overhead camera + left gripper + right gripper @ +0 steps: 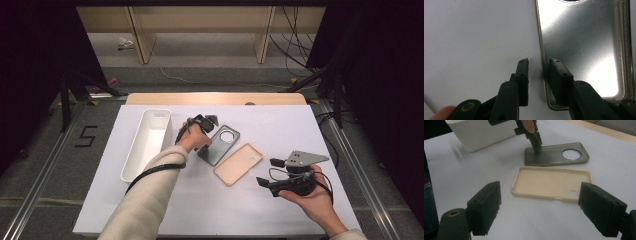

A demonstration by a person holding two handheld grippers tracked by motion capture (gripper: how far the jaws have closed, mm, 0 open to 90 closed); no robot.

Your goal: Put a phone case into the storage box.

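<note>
A grey translucent phone case (pixel 223 141) with a round camera hole lies open side up mid-table. Beside it lies a beige phone case (pixel 239 163), also open side up. My left gripper (pixel 538 65) points down at the grey case (pixel 584 45) near one corner. Its jaws straddle the long rim, one inside the case and one outside over the table, with a gap still showing at the rim. In the right gripper view, the left gripper (pixel 537 145) stands on the grey case (pixel 554 153). My right gripper (pixel 270 173) rests in a hand at the right, jaws wide open toward the beige case (pixel 551 182), holding nothing.
A long white bin (pixel 131 160) stands to the left of the left hand, near the grey case. A white sheet (pixel 280 125) covers the table. A wooden strip runs along the far edge.
</note>
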